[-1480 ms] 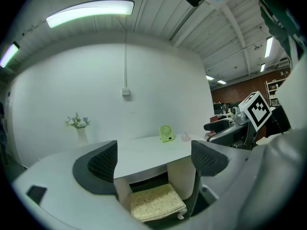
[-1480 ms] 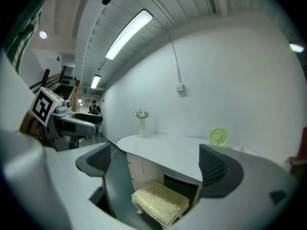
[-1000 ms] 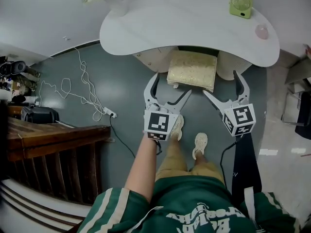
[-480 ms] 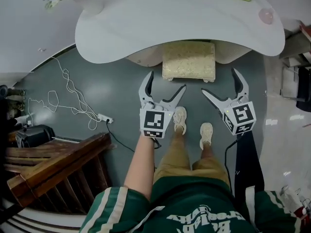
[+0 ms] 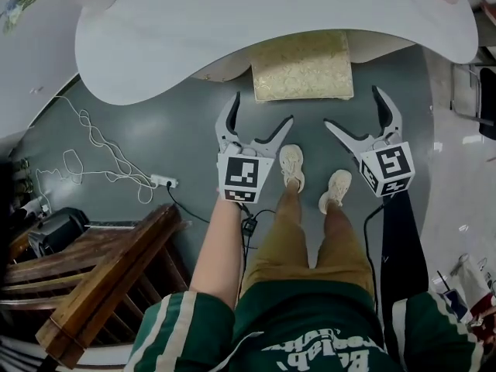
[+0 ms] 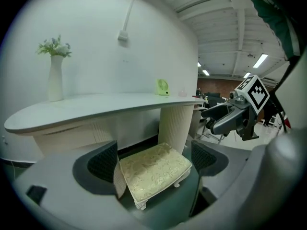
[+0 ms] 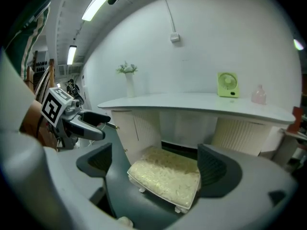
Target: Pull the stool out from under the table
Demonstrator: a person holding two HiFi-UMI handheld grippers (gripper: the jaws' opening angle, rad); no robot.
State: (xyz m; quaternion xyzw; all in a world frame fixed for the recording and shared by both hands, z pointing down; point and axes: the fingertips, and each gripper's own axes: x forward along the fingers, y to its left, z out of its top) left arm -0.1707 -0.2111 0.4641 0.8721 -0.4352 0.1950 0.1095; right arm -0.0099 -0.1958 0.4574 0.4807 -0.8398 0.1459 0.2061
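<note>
Stool (image 5: 301,67) partly under table (image 5: 232,29), left gripper (image 5: 263,108) and right gripper (image 5: 353,107) jaws spread wide, empty, short of stool, shoes (image 5: 291,167) between, cable (image 5: 93,142) at left.

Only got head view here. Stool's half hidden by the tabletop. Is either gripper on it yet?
Observer: No grip. In the left gripper view the left gripper has its fingers wide apart, and the stool shows between them, lower down on the floor.
Operator: Right side?
Observer: Same. The right gripper is open, with the stool framed between its fingers, not clamped.
Operator: What does it stand on? I see only the cushion.
Observer: Short white legs, beside a ribbed table pedestal.
</note>
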